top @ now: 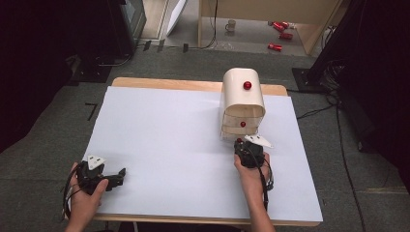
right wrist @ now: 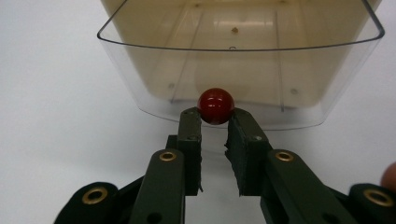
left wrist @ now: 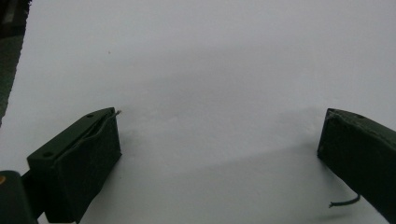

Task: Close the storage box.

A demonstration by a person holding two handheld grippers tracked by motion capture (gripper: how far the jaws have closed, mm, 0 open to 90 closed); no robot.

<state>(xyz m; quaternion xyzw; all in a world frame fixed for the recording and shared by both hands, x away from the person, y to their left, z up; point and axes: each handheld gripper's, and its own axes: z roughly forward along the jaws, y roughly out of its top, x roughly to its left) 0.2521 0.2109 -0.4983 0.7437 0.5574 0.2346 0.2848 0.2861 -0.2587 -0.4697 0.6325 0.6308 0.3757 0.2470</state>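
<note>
Near the back right corner of the desk [top: 159, 145], our right gripper [right wrist: 214, 122] pinches its fingers on the drawer's [right wrist: 240, 70] red knob [right wrist: 215, 105], which may slip out if we tug crookedly, while our left gripper [left wrist: 219, 154] rests open.

I'm looking into a lab or studio space: a white-topped table [top: 159, 145] stands on grey carpet [top: 43, 159] with black cables [top: 319, 112] trailing across it. Beyond sit dark equipment stands [top: 333, 53], a wooden bench frame [top: 270, 19], red cans [top: 280, 34] and a mug [top: 231, 25].
</note>
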